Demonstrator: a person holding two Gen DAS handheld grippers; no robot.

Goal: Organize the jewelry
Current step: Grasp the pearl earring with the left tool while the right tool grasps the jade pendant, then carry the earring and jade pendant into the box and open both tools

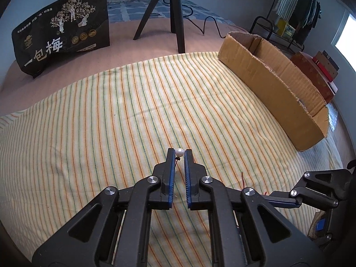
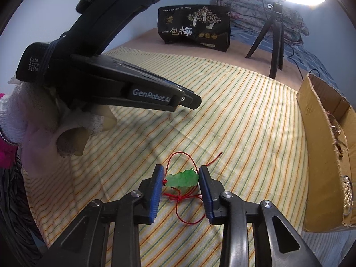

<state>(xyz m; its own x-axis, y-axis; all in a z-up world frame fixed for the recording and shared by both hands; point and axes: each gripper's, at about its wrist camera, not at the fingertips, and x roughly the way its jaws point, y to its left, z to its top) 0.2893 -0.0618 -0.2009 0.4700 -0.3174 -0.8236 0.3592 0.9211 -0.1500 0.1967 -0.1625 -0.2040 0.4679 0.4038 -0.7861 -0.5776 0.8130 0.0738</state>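
Observation:
My left gripper (image 1: 179,153) is shut on a small white pearl piece (image 1: 179,152) held at the fingertips above the striped cloth (image 1: 111,133). My right gripper (image 2: 181,178) is open, its blue pads on either side of a green jade pendant (image 2: 183,178) on a red cord (image 2: 178,200) lying on the cloth (image 2: 244,122). The pads do not clearly touch the pendant. The left gripper's body (image 2: 111,84) hovers at upper left in the right wrist view. The right gripper's linkage (image 1: 316,191) shows at lower right in the left wrist view.
A long open cardboard box (image 1: 278,84) stands along the cloth's right side; in the right wrist view the box (image 2: 316,146) holds beads and pearls. A black snack bag (image 1: 62,35) and a tripod (image 1: 173,17) stand at the back. Books lie beyond the box.

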